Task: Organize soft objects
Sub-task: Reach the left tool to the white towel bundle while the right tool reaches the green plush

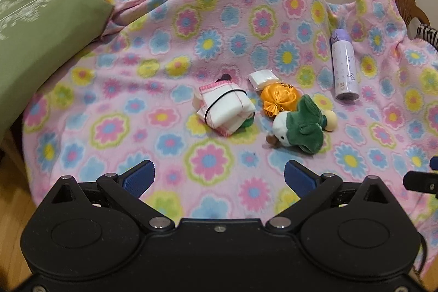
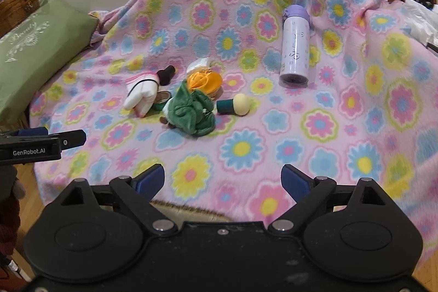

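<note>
Green plush toy [image 1: 299, 125], orange pouch [image 1: 279, 99]

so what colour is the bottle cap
Pale purple, on the bottle lying on the blanket; clearest in the right wrist view.

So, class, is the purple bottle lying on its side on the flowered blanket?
No: the purple bottle stands upright on the flowered blanket.

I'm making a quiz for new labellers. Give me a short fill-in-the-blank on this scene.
1. The purple bottle stands on the floral ____.
2. The plush toy wears a ____ outfit.
3. The left gripper and right gripper are both ____, holding nothing.

Missing words: blanket; green; open
</note>
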`<state>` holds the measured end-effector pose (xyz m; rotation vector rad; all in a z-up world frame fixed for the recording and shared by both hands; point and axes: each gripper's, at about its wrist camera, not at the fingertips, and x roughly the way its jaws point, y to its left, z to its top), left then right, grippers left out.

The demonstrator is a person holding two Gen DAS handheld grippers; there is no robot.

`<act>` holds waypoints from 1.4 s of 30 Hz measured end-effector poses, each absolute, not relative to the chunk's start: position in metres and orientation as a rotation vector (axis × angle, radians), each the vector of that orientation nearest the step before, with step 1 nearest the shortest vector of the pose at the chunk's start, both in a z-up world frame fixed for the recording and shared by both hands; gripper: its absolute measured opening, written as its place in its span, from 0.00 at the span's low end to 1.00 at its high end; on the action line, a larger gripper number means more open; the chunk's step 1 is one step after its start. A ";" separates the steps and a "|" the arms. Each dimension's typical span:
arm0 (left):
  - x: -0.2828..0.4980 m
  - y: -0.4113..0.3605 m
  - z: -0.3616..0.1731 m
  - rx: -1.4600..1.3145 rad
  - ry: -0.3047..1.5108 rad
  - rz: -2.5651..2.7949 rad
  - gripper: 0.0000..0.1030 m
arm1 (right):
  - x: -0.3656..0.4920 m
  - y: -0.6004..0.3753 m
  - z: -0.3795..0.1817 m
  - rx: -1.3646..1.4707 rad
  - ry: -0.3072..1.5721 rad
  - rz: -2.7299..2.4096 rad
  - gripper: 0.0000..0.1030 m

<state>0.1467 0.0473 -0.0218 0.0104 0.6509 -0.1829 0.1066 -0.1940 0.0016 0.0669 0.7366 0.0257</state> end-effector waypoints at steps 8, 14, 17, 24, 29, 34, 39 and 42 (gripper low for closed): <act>0.198 0.037 -0.040 0.061 0.641 -0.217 0.95 | 0.161 -0.197 -0.015 0.040 0.766 0.028 0.91; 0.232 0.025 -0.058 0.129 0.596 -0.233 0.96 | 0.200 -0.197 -0.030 0.013 0.776 0.022 0.91; 0.248 0.020 -0.067 0.158 0.581 -0.242 0.96 | 0.220 -0.200 -0.038 0.005 0.775 0.000 0.91; 0.275 0.013 -0.083 0.196 0.546 -0.247 0.97 | 0.258 -0.210 -0.060 -0.005 0.785 -0.044 0.91; 0.286 0.016 -0.088 0.187 0.526 -0.269 0.98 | 0.268 -0.209 -0.065 -0.008 0.789 -0.034 0.91; 0.293 0.022 -0.097 0.144 0.530 -0.313 0.97 | 0.262 -0.205 -0.063 0.003 0.785 -0.005 0.91; 0.311 0.031 -0.103 0.051 0.647 -0.322 0.98 | 0.251 -0.198 -0.051 0.044 0.771 0.044 0.93; 0.317 0.035 -0.106 0.015 0.685 -0.339 0.98 | 0.251 -0.186 -0.047 0.052 0.763 0.080 0.93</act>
